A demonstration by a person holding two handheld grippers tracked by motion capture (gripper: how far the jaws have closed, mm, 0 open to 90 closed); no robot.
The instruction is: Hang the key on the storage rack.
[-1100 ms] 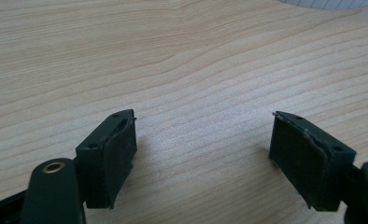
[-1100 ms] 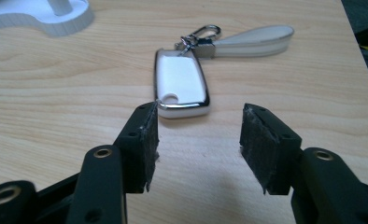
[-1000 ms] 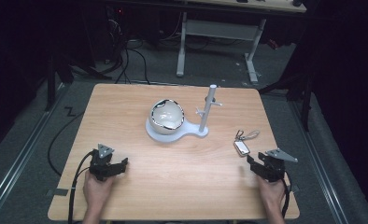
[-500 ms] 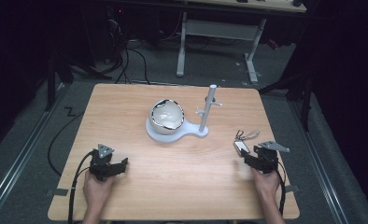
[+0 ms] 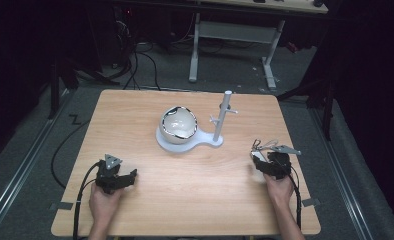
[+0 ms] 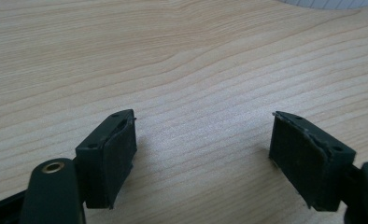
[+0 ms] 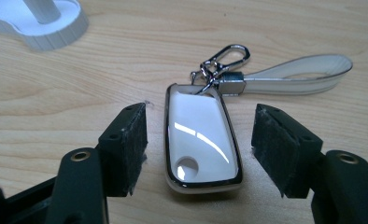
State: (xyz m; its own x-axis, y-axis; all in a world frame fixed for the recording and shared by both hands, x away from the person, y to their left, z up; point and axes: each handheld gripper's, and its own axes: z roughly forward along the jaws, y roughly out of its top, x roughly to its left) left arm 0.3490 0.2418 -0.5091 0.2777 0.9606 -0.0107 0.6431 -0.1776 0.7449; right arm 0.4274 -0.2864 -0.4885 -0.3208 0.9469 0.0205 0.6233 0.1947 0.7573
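My left gripper (image 5: 126, 178) rests on the near left part of the table (image 5: 135, 130). Its jaws stand wide apart with bare wood between them and hold nothing. It is well apart from the work.

At table centre sits the white stand (image 5: 182, 141), carrying a bowl (image 5: 178, 123) on its round base and an upright post (image 5: 222, 117) with small pegs on its right end.

My right gripper (image 7: 199, 147) is on the near right, and it is plainly the nearer of the two to the key fob (image 7: 201, 140). Its jaws have just been opening and now stand fully spread, one on each side of the fob, pads clear of its sides. Nothing is gripped.

The fob lies flat on the wood directly between the pads. Its long axis runs along the gripper's own line of sight, near end towards my hand. At the far end a metal clasp (image 7: 222, 60) joins it to a pale strap (image 7: 296, 74) trailing right. In my judgement, closing across the fob's narrow width secures it.
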